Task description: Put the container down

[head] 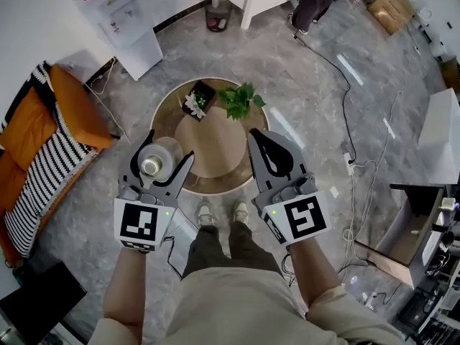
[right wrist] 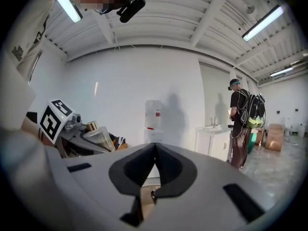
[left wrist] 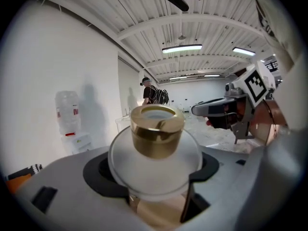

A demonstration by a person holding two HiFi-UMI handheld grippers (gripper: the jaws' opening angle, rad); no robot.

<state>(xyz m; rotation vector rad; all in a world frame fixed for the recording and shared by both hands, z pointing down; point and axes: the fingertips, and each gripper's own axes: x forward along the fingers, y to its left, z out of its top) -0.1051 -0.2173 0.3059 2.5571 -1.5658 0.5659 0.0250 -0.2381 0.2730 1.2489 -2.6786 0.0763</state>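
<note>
Frosted round glass container [head: 153,164] with gold cap upward is clamped in my left gripper [head: 169,148], high over the left rim of the round wooden table [head: 215,153], so I judge its way is down and slightly rightward; my right gripper [head: 255,136] is closed, empty.

Bright ceiling strip lights [right wrist: 262,22], soft shadows, dark fisheye corners.

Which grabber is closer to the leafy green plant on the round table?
Right. The right gripper, shut, sits just below the leafy green plant in the head view; the left gripper, holding the frosted gold-capped container, is farther off to its left.
</note>
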